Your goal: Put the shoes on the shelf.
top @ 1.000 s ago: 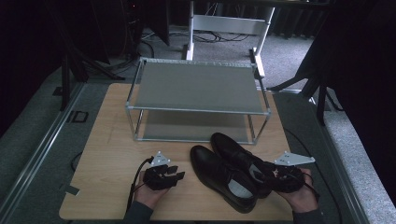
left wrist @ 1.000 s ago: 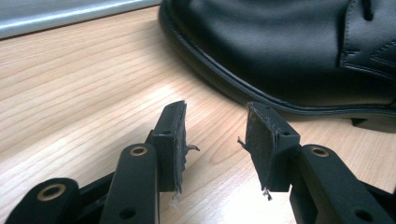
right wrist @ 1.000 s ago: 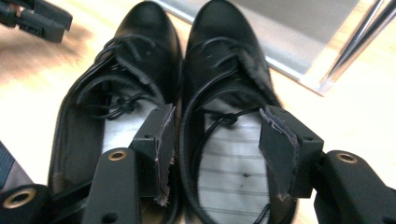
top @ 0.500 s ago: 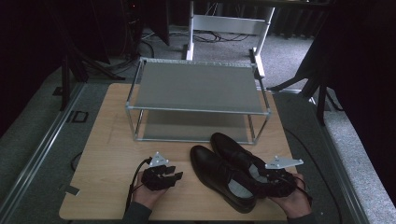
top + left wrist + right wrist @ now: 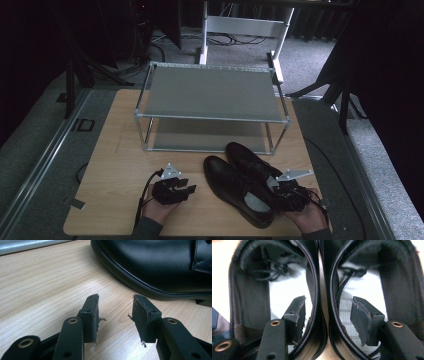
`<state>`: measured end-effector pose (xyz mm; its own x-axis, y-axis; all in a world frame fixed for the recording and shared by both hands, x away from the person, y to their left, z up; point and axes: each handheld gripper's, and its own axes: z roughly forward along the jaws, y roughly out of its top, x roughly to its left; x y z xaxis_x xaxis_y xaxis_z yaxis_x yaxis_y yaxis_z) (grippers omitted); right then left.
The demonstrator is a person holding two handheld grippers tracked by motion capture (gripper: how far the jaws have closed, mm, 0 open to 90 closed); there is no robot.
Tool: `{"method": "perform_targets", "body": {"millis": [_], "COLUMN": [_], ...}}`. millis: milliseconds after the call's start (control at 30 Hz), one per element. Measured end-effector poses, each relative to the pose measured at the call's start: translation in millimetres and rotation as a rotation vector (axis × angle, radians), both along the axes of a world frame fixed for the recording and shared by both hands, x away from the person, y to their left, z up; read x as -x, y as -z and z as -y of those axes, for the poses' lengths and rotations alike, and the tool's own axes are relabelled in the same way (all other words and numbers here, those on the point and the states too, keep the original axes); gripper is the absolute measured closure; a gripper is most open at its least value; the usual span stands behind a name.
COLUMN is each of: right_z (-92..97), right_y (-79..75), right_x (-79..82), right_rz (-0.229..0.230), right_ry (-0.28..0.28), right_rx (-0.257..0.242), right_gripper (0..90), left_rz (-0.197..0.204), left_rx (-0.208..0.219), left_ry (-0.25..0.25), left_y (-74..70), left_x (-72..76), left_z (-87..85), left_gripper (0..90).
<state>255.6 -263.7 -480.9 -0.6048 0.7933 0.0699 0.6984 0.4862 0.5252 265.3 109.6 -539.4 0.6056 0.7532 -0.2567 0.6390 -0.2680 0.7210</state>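
At the near edge of the wooden tabletop [image 5: 115, 150], the person's two hands come in from below, each one with a tool. The left tool [image 5: 186, 189] lies low over the bare wood, to the left of the shoes, and its jaws stand apart with nothing between them; in the left gripper view [image 5: 115, 312] the worn pads [image 5: 93, 312] hover just above the wood grain, and the toe of the nearer shoe [image 5: 160, 265] is a little beyond them. The right tool [image 5: 287, 192] is at the heel end of the pair of black leather shoes [image 5: 240, 182]. In the right gripper view [image 5: 327, 315] one jaw is inside the opening of each shoe, so the two inner walls [image 5: 322, 302], which touch each other, stand between the jaws. The jaws have just been closing, but the pads [image 5: 362, 315] are clearly not pressing on the leather yet. The shoes lie side by side, with toes toward the far left, in the near right part of the tabletop. Behind them stands a metal rack with two shelves [image 5: 210, 95], both shelves bare, just beyond the shoe toes.
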Motion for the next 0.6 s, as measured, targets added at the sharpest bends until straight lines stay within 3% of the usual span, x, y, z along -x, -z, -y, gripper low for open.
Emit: {"method": "perform_targets", "body": {"millis": [67, 300, 467, 600], "right_z": [-0.5, -2.5, -5.4, -7.5], "right_y": [2.4, 1.6, 1.4, 1.9], "right_x": [-1.3, -2.9, -3.7, -3.4], "right_rz": [-0.026, -0.044, -0.064, -0.065], "right_ry": [0.005, 0.027, -0.001, -0.006], "right_rx": [-0.003, 0.035, 0.029, 0.035], "right_gripper": [46.4, 51.8, 68.1, 75.7], "left_rz": [-0.001, -0.003, -0.003, -0.004], "left_rx": [-0.001, -0.001, -0.001, 0.002], "left_ry": [0.002, 0.003, 0.002, 0.003], "left_y": [0.1, 0.3, 0.5, 1.3], "left_x": [0.1, 0.5, 0.5, 0.5], "left_z": [0.2, 0.6, 0.2, 0.7], "left_gripper": [56.8, 56.8, 56.8, 56.8]}}
